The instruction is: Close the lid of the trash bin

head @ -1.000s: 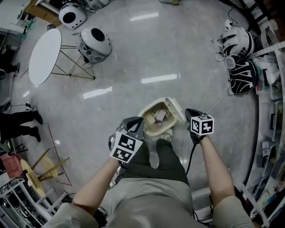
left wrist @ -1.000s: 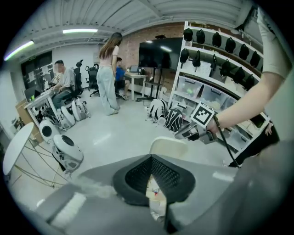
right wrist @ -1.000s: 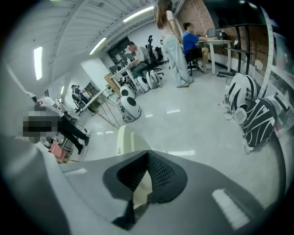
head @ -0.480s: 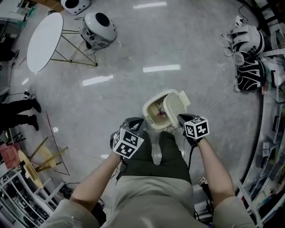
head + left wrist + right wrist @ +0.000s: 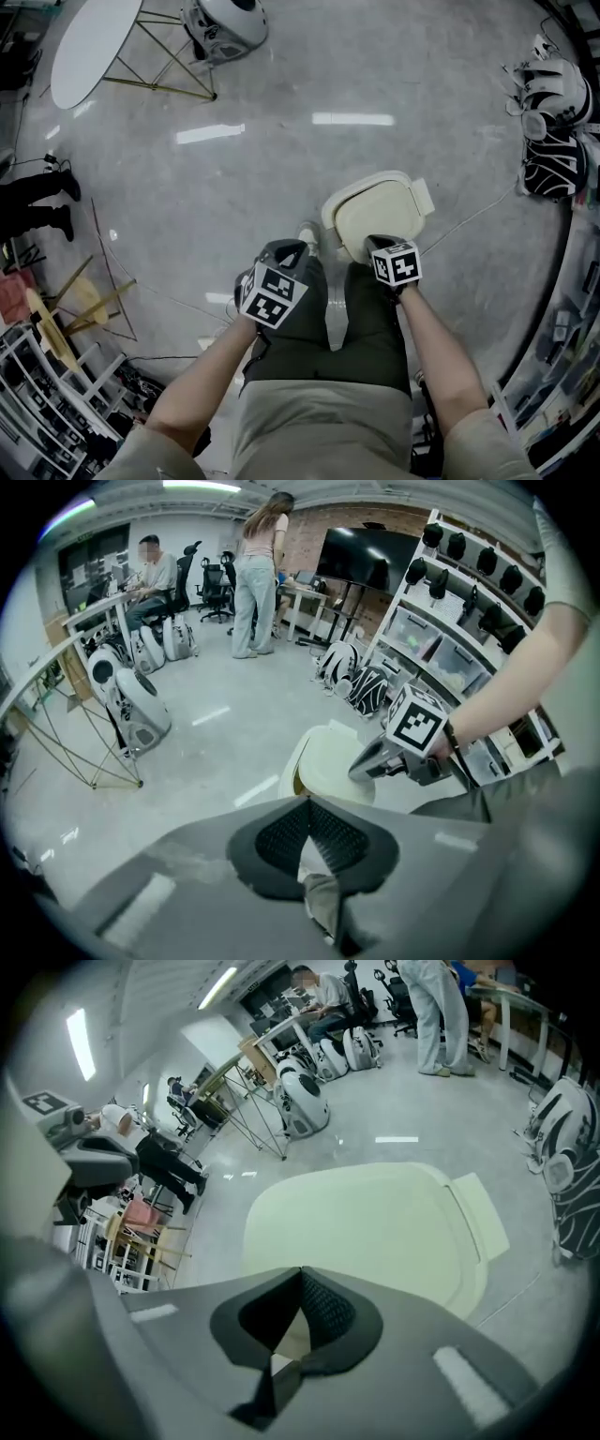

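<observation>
- Trash bin lid: cream plastic, smooth, matt.
- Floor: grey, polished, glossy; mirrors the ceiling lights.
- Left tool, right tool: grey matt plastic shells; black pads with fine grid texture.
- Trousers: dark matt cloth.

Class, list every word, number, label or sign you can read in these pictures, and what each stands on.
No readable text anywhere.
The cubes on the left gripper and right gripper: square markers, no letters.
The lid: plain.
The bags: patterns only, any print too small to read.
</observation>
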A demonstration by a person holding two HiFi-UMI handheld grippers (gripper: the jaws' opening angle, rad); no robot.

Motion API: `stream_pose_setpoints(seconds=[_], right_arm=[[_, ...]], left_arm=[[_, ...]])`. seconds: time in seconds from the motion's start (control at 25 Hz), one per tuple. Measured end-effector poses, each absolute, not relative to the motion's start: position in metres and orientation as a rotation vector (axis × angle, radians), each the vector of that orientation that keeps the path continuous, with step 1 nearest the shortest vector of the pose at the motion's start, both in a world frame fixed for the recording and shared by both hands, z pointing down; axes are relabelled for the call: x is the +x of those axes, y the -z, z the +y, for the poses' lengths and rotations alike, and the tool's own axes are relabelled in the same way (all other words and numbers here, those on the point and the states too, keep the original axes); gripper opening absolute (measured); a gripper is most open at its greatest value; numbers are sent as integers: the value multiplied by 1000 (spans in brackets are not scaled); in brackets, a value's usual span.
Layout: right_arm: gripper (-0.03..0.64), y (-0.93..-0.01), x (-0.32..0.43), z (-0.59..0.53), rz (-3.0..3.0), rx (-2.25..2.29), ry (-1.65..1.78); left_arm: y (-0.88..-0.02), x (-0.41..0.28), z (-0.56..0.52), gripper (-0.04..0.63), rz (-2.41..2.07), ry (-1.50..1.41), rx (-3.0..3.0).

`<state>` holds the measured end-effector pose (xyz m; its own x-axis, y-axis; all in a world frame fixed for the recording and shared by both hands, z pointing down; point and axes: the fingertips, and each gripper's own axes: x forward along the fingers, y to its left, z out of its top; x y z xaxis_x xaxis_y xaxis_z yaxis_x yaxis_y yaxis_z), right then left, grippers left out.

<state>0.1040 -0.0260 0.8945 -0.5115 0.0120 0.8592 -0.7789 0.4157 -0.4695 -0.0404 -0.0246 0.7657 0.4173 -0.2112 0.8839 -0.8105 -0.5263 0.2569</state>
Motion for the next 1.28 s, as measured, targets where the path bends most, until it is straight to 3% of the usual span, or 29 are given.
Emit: stream_pose_setpoints(seconds=[0.28, 0.48, 0.64, 0.92, 1.28], right_arm=[[3, -945, 94, -15, -1772, 690, -1116], [3, -944, 93, -17, -1841, 683, -1003], [3, -924, 106, -19, -1769, 767, -1099], [3, -801, 99, -74, -1930, 895, -1069], [3, -584, 100, -138, -2247, 1127, -834]], left_arm=[[-793, -68, -9, 2, -888, -1067, 1929], [-799, -78, -11, 2, -897, -1069, 1931], [-780, -77, -16, 2, -889, -1063, 1967], [-711, -73, -61, 2, -909, -1033, 2105], [-552, -47, -119, 2, -961, -1007, 2437]])
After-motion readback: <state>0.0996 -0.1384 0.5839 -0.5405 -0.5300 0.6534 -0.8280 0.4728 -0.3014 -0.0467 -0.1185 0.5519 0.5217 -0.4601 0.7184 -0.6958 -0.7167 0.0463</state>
